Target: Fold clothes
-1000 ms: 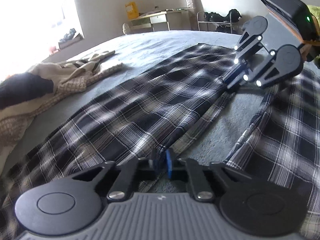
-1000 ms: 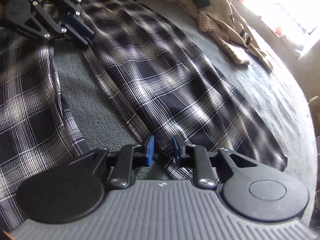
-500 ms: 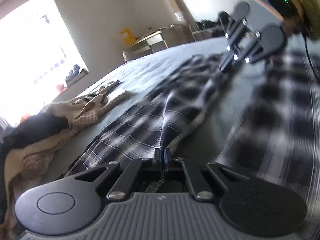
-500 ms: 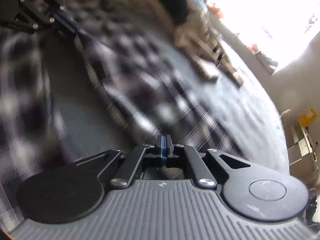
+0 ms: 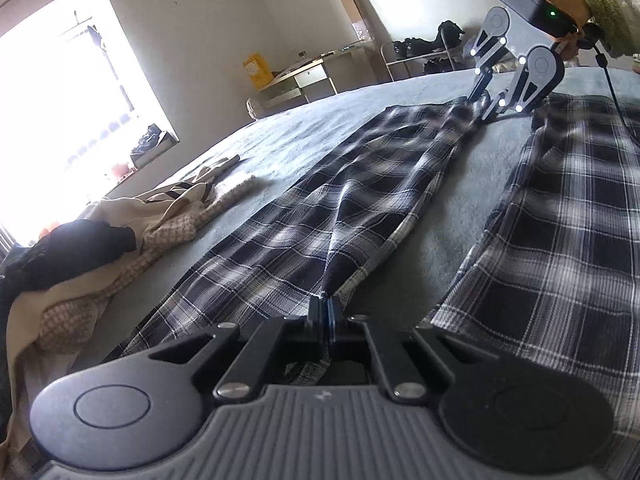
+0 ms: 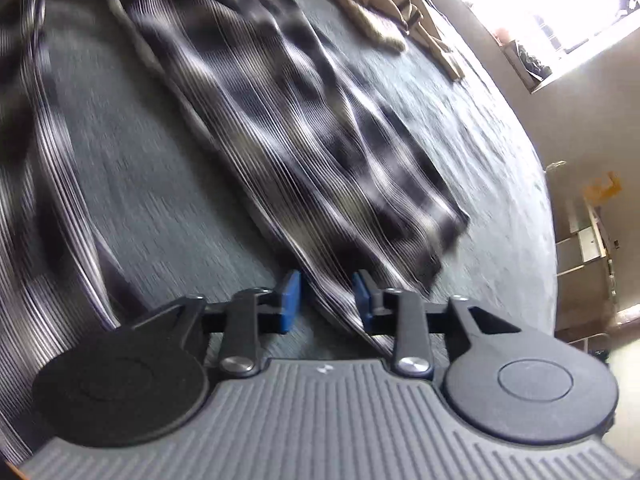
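Cloth is what I am dealing with here: thin woven plaid trousers (image 5: 360, 208) in dark navy and off-white, spread with their legs apart on the grey, nubbly bed cover (image 5: 304, 136). My left tongs (image 5: 325, 312) are pressed together on the inner edge of one leg, and the fabric rises from the pinch in a soft peaked ridge, so I judge it light, limp and quick to drape, with no stiffness to hold a crease by itself. My right tongs (image 6: 326, 300) stand apart, blue pads (image 6: 290, 294) either side of the same leg's edge farther along; that view is smeared, so whether cloth touches the pads I cannot tell. In the left view they sit at the far end of the leg, near its seam. Seams and hems look the surest places to grip, being doubled and less likely to slip. A heap of beige knit and black clothes (image 5: 92, 248) lies well apart by the window side.
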Demonstrator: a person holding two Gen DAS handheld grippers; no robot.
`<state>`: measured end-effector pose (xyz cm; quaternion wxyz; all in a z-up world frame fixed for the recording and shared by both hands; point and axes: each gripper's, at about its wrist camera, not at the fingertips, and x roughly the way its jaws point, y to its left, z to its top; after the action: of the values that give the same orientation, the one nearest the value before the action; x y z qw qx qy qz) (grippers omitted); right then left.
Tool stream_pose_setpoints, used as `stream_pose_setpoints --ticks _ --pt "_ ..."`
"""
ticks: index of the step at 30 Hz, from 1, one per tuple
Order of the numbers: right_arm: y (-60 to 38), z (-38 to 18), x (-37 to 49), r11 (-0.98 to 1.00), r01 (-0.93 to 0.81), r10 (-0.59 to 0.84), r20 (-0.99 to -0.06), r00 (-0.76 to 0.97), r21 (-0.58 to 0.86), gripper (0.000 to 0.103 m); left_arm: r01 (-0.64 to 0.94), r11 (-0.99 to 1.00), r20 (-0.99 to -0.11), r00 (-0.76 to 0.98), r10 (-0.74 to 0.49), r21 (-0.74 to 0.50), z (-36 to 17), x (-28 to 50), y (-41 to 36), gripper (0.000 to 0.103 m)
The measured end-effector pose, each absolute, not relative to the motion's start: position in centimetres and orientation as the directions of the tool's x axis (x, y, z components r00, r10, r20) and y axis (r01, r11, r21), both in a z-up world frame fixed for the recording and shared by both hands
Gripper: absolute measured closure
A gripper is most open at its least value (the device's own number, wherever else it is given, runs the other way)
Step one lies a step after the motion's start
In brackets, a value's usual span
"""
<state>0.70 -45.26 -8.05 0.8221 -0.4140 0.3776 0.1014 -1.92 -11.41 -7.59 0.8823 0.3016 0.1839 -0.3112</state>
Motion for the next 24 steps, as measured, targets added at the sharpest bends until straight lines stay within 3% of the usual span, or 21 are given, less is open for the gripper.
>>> stream_pose_setpoints --ticks 5,6,7,9,11,14,20,24 --pt "-45.8 -9.2 1.3 0.573 -0.509 -0.167 -0.699 0.695 -0.643 0.072 0.658 0.634 -0.515 0.738 -0.436 0.405 -7.7 -1.7 -11.4 0.1" --pt "-45.7 -9.4 1.4 0.553 -0.518 -0.172 -0.697 0.696 -0.653 0.077 0.659 0.636 -0.516 0.736 -0.438 0.4 -7.7 -1.6 -11.4 0.1" --pt "-45.8 -9.5 1.8 0.534 -0.515 -0.195 -0.69 0.697 -0.671 0.103 0.658 0.638 -0.514 0.737 -0.439 0.399 -7.7 -1.7 -11.3 0.1" --pt "-45.8 -9.5 2.4 0.48 -0.505 -0.239 -0.661 0.711 -0.717 0.102 0.651 0.651 -0.502 0.744 -0.442 0.392 -7.6 -1.5 -11.2 0.1" --pt "-45.7 -8.4 3.2 0.417 -0.445 -0.275 -0.576 0.77 -0.793 0.102 0.643 0.667 -0.485 0.75 -0.45 0.376 -7.1 -1.3 -11.0 0.1" --pt "-45.6 -5.0 3.6 0.455 -0.364 -0.256 -0.51 0.821 -0.813 0.102 0.652 0.668 -0.479 0.743 -0.468 0.359 -6.5 -1.2 -11.0 0.1" --pt "-46.9 -9.6 1.0 0.395 -0.487 -0.299 -0.61 0.734 -0.779 0.102 0.704 0.613 -0.541 0.692 -0.478 0.359 -8.2 -1.4 -11.6 0.1" --pt "-47.2 -11.7 0.4 0.398 -0.499 -0.307 -0.624 0.718 -0.77 0.102 0.717 0.61 -0.563 0.673 -0.479 0.338 -8.4 -1.0 -11.7 0.1"
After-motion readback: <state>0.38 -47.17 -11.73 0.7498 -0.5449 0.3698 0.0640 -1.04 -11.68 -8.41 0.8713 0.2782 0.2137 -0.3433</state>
